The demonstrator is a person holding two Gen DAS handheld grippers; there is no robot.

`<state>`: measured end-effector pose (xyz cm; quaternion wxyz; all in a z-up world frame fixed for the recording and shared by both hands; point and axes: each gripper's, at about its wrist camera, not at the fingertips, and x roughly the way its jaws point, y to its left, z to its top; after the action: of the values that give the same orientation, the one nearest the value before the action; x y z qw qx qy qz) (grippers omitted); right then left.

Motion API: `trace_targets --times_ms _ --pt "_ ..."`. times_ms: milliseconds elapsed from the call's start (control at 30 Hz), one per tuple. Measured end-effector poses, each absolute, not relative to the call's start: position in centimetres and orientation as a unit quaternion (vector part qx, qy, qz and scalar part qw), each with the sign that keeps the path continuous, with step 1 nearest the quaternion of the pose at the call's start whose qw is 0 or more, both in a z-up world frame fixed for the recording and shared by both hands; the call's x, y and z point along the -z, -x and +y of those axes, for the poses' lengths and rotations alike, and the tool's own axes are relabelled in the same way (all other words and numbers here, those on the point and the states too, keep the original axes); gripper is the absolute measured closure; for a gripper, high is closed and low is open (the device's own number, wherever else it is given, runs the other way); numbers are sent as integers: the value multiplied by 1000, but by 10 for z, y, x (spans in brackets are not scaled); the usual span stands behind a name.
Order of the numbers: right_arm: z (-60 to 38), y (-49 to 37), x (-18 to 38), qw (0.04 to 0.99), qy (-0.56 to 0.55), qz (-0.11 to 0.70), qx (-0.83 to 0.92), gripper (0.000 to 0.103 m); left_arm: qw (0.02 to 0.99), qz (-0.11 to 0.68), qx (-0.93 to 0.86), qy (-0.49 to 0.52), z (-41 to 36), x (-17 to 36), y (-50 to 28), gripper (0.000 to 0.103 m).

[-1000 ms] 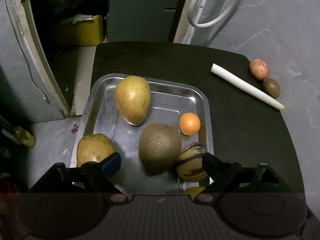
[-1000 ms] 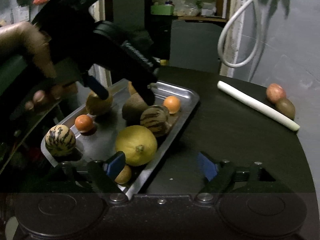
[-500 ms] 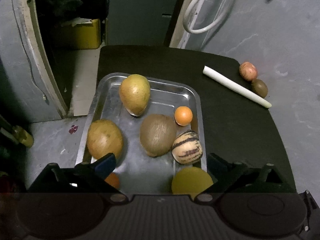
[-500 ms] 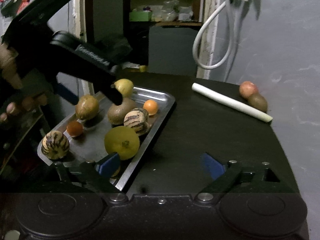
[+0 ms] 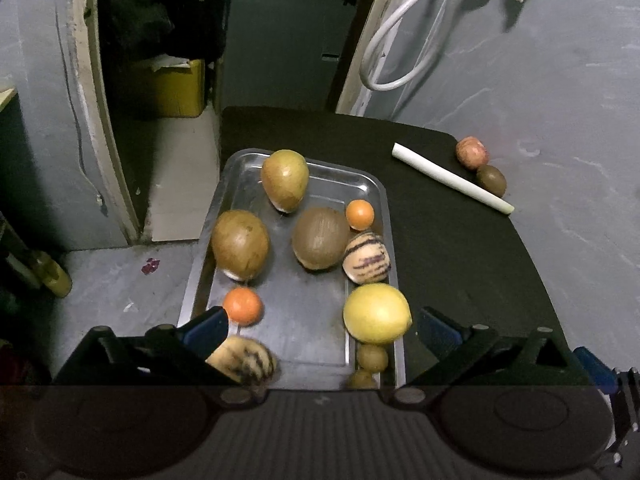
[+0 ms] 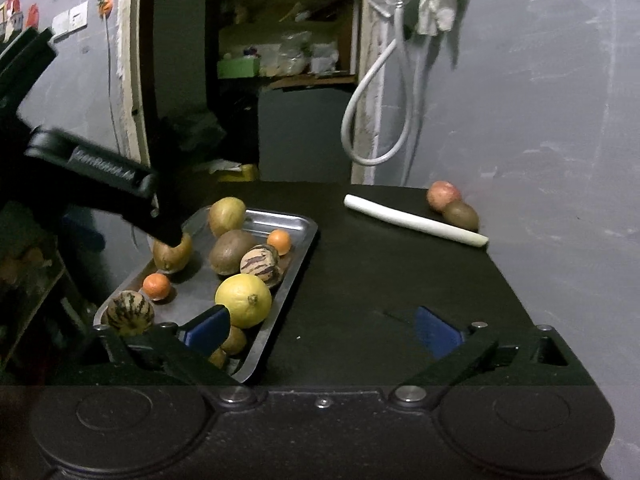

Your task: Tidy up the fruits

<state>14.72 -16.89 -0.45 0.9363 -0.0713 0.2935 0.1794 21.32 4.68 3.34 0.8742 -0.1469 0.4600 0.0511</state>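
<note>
Smooth round fruits fill shiny metal tray (image 5: pixel 372 184); both grippers' fingers opening, empty.

Dim, cool, uneven illumination throughout. Soft glare patches on the floor and rim of the rectangular stainless-steel tray (image 5: pixel 366 184); short dark shadows cast beneath the fruit inside it. Near-black detail beyond the tray on the matte black tabletop (image 6: pixel 384 280). Strong fisheye bending and black vignetting toward frame corners. Slight motion blur nearest the lens.
</note>
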Motion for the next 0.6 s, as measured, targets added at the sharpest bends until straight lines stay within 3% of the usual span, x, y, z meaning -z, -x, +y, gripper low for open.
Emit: trace_targets --times_ms 600 --pt "-186 -84 -24 956 33 254 -145 1 897 402 -73 168 48 -58 -112 1"
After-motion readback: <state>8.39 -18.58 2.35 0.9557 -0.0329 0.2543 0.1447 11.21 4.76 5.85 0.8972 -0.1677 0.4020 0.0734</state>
